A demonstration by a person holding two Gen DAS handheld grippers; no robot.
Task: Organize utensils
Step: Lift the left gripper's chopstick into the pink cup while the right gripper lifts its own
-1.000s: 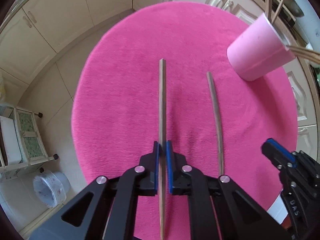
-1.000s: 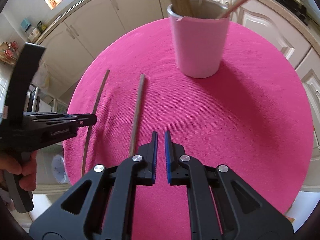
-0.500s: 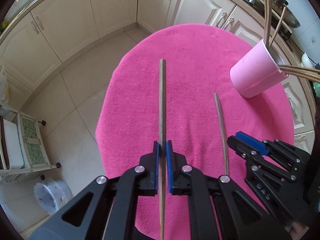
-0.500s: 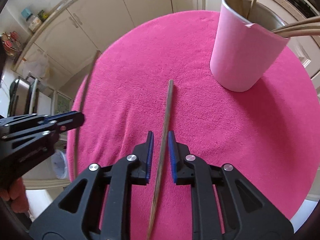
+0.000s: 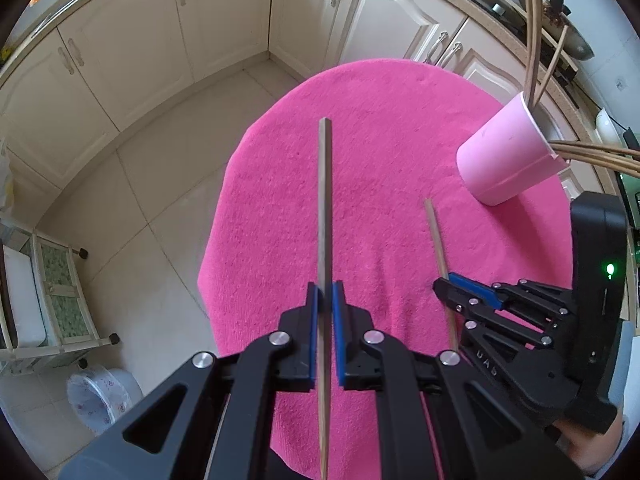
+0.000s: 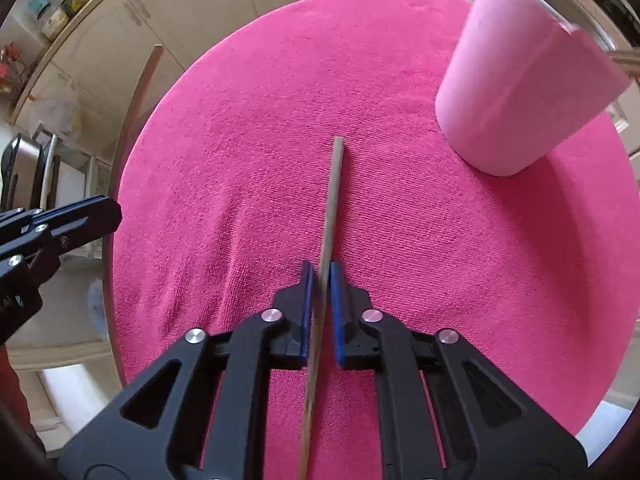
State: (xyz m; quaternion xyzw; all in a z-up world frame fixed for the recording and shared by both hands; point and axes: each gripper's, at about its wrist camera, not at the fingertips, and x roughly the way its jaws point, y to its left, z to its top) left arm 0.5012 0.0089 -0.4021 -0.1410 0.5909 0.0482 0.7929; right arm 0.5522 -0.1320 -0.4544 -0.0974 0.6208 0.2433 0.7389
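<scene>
Left chopstick [image 5: 325,216]: a straight wooden stick clamped between the blue pads of the left claw [image 5: 325,308], held clear above the pink cloth and pointing forward; its tip sits over the cloth's far half.
Right chopstick [image 6: 330,208]: a second wooden stick running between the pads of the right claw [image 6: 320,292]; its far end points toward the cup. The left view shows it [image 5: 438,256] slanting over the cloth, its lower part hidden behind the right claw [image 5: 448,292].
Left claw: closed onto its stick, pads pressing both sides.
Right claw: pads drawn in close on either side of its stick; whether they actually pinch it cannot be told.
Pink cup [image 6: 520,92]: standing on the cloth at the far right, with several wooden sticks [image 5: 536,40] fanning out of its mouth.
Pink cloth [image 6: 440,240]: covers the round tabletop under both sticks and the cup.
Surroundings: cream cabinets [image 5: 140,60] and a tiled floor [image 5: 160,220] beyond the tabletop; a small trolley [image 5: 48,292] at the left edge.
</scene>
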